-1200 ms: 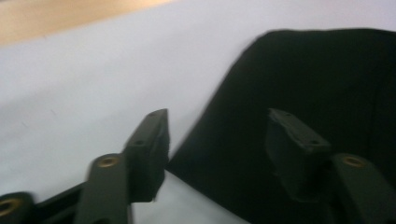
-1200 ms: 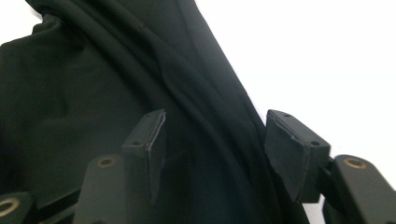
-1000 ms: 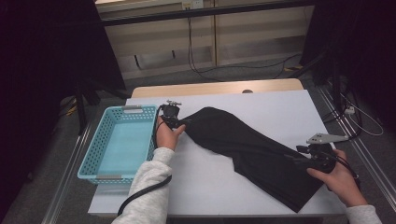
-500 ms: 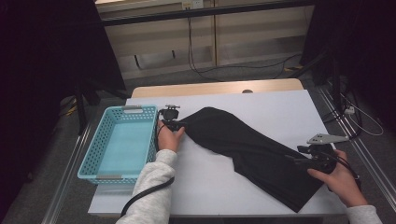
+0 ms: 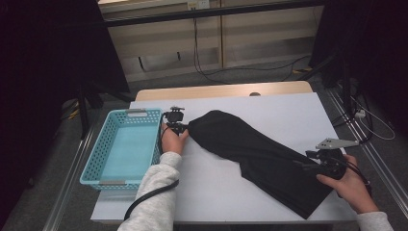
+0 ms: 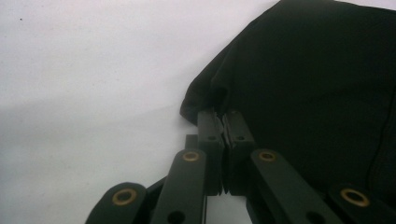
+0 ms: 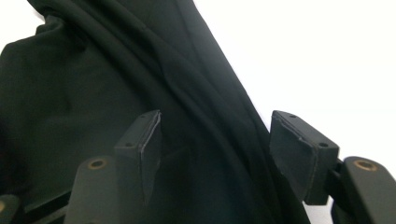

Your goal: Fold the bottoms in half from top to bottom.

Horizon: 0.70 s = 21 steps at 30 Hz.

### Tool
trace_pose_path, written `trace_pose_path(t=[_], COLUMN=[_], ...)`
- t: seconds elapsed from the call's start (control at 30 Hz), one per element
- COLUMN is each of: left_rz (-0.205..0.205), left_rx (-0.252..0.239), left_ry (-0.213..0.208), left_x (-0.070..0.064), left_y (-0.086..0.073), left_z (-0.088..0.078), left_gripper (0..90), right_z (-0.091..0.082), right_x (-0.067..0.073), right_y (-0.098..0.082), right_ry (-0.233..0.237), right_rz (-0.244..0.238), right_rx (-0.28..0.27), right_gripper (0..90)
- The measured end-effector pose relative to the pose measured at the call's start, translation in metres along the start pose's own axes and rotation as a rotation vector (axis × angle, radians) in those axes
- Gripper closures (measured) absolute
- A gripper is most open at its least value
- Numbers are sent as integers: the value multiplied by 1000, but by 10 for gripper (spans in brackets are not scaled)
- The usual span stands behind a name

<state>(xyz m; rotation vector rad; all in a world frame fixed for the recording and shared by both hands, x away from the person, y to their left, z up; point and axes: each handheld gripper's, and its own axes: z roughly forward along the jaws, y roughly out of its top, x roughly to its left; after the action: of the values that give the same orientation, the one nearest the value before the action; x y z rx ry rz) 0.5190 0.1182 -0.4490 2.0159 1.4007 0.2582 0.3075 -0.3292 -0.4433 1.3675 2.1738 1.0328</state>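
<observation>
Overhead, a white table (image 5: 226,187) with a wooden far edge; dim room, grey floor, cables behind. Turquoise basket (image 5: 126,147) at 9 o'clock. Black garment (image 5: 260,154) lies diagonally from centre toward 4 o'clock. Left gripper (image 5: 185,126) — jaws just closed, pinching the cloth's upper-left tip (image 6: 210,100), forearm in from 6 o'clock. Right gripper (image 5: 310,166) at 4 o'clock — jaws parted, fabric (image 7: 205,116) between them, ungripped.

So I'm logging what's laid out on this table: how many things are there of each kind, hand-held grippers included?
Black cloth: 1
Turquoise basket: 1
Hand-held grippers: 2, the left hand-held gripper shut on the cloth's end, the right hand-held gripper open over the cloth
Total: 4
</observation>
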Motion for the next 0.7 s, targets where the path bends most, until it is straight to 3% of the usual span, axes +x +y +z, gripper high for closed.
trace_pose_path(t=[0.37,0.57,0.67,0.7], left_rz=[31,36,37,63], left_rx=[-15,-45,-59,-47], left_ry=[34,104,115,121], left_x=[2,16,18,17], left_y=[16,28,28,26], left_z=[-12,-27,-27,-23], left_gripper=[884,881,875,837], right_z=[-2,-6,-7,-8], right_x=[-2,-4,-6,-8], right_y=[0,0,0,-1], right_ry=[-3,-12,-25,-33], right_rz=[2,13,12,16], right_rx=[-3,-12,-12,-11], right_gripper=[332,325,325,326])
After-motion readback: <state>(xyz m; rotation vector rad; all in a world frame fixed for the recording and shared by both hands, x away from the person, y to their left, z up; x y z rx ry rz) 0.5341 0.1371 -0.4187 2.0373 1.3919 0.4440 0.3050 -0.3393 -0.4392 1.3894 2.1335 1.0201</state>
